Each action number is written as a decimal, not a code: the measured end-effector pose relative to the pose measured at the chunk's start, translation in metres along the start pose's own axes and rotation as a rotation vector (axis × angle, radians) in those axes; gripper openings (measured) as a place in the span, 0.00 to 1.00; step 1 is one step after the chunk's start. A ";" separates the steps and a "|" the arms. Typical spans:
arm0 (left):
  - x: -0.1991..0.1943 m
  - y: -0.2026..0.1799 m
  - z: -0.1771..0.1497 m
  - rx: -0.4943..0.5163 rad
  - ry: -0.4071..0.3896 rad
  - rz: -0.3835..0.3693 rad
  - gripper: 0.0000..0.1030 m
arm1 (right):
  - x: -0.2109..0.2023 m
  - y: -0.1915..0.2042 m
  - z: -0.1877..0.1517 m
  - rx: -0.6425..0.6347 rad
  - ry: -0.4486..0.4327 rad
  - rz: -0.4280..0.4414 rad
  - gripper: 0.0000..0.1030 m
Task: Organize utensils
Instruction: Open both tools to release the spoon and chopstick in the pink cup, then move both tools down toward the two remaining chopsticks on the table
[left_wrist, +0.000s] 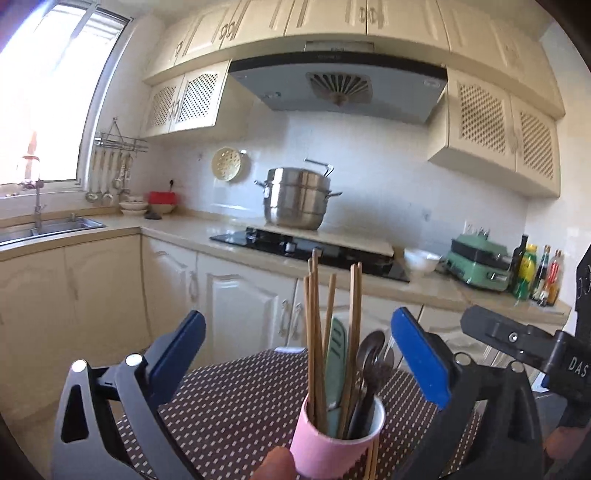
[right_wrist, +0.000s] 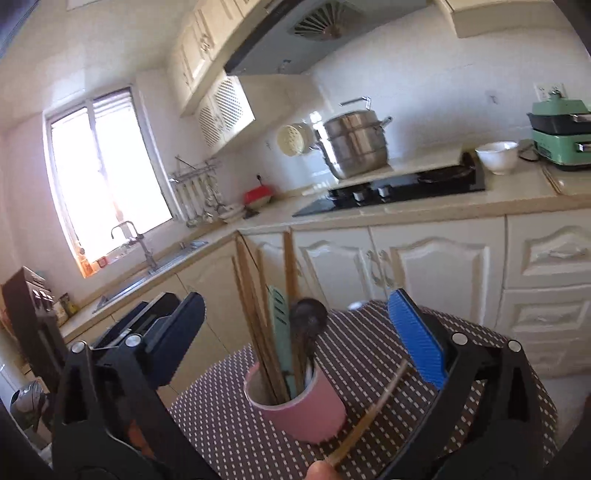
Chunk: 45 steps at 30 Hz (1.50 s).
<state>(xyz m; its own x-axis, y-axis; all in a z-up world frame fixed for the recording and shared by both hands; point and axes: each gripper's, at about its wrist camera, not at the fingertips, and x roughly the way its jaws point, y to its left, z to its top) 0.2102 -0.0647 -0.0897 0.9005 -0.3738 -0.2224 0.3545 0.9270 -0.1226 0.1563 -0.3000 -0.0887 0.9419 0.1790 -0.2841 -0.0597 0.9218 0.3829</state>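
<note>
Cup: a pink cup (left_wrist: 334, 448) stands upright on a dotted brown tablecloth (left_wrist: 236, 402), mouth up.
Utensils: wooden chopsticks (left_wrist: 317, 332), a green handle (left_wrist: 338, 354) and a dark spoon (left_wrist: 371, 354) stand in it, long axes near vertical, tips up.
Loose chopstick: 1 chopstick (right_wrist: 369, 413) lies slanted beside the cup.
Left gripper (left_wrist: 299, 354): released, jaws wide, nothing gripped.
Right gripper (right_wrist: 299, 332): released, jaws wide.
Room: cream kitchen; steel pot (left_wrist: 295, 199) on a black hob (left_wrist: 314, 249).
</note>
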 end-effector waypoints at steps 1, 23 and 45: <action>-0.003 0.000 -0.001 0.002 0.010 0.007 0.96 | -0.002 -0.002 -0.002 0.006 0.015 -0.010 0.94; -0.022 -0.003 -0.032 0.030 0.264 0.075 0.96 | -0.012 -0.032 -0.048 0.026 0.301 -0.155 0.94; 0.016 0.010 -0.112 0.129 0.618 0.063 0.96 | 0.064 -0.026 -0.128 -0.106 0.637 -0.306 0.94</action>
<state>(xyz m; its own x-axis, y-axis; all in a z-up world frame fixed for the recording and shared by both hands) 0.1997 -0.0646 -0.2027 0.6227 -0.2316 -0.7474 0.3673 0.9299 0.0178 0.1759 -0.2688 -0.2292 0.5471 0.0429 -0.8360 0.1143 0.9855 0.1253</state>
